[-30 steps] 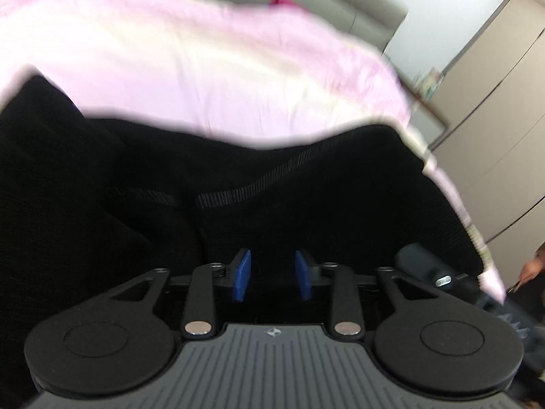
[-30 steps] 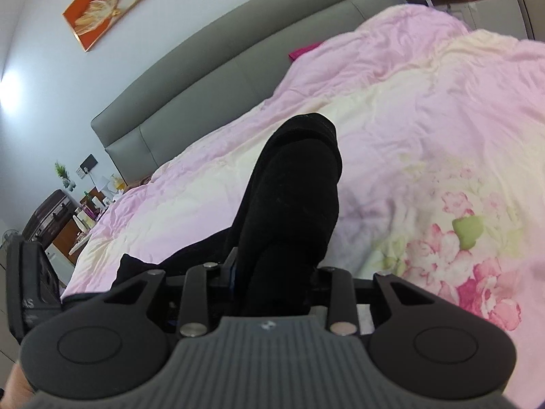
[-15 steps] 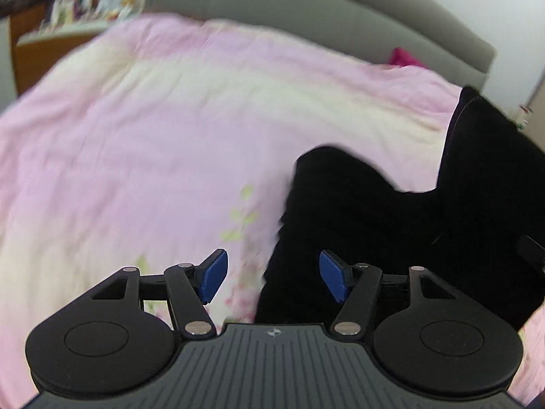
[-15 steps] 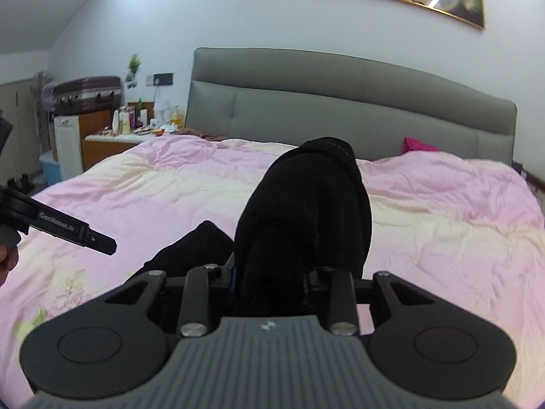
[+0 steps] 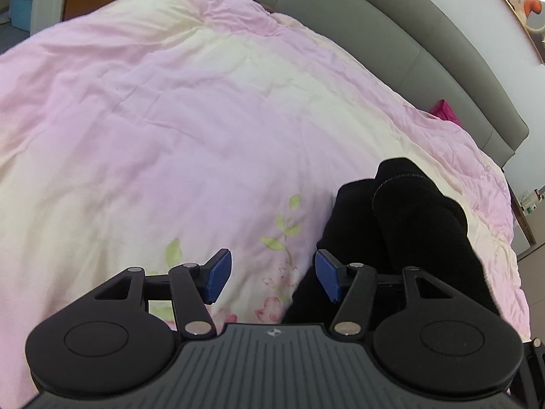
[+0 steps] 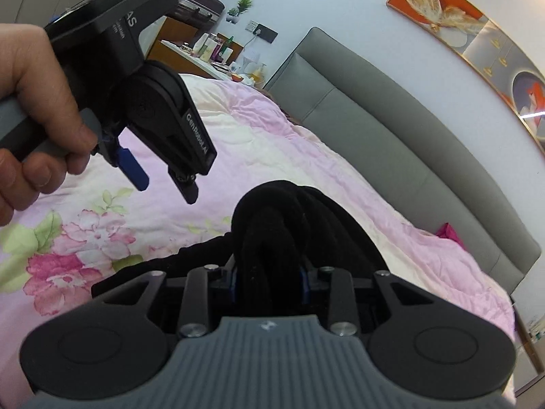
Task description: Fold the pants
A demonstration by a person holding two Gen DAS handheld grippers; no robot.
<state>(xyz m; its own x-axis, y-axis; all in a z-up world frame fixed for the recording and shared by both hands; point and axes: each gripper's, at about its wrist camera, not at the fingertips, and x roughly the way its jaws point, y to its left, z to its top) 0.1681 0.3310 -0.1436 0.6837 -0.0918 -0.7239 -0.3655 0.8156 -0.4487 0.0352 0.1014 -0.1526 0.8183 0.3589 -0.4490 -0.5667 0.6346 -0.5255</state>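
Right wrist view shows the black pants [image 6: 289,225] bunched into a thick roll and clamped between the right tongs [image 6: 269,281], whose blue pads are almost hidden by the cloth on both sides. The bundle rises up and away from the fingers, and a lower part of the fabric trails off to the left onto the bed cover [image 6: 102,238]. In the left wrist view the same pants [image 5: 408,225] sit as a dark heap on the right part of the bed, with a line of pale stitching visible along one seam near the top of the heap.

The left tongs [image 5: 274,281] are spread wide with nothing between them; their right blue pad is just beside the edge of the black cloth, while the left one hangs over a printed flower on the cover. From the right wrist view the left tongs [image 6: 167,184] appear in the upper left, held above the bed by a hand [image 6: 37,112] wrapped around the grey handle, apart from the pants.

The bed cover [image 5: 170,119] is pink and cream, wrinkled, with pink blossoms and green leaves. Behind it runs a grey padded headboard [image 6: 391,143], with a small magenta item [image 6: 449,231] at its foot. An orange framed picture [image 6: 439,13] hangs on the wall, and a cluttered side table [image 6: 211,54] stands at the far left.
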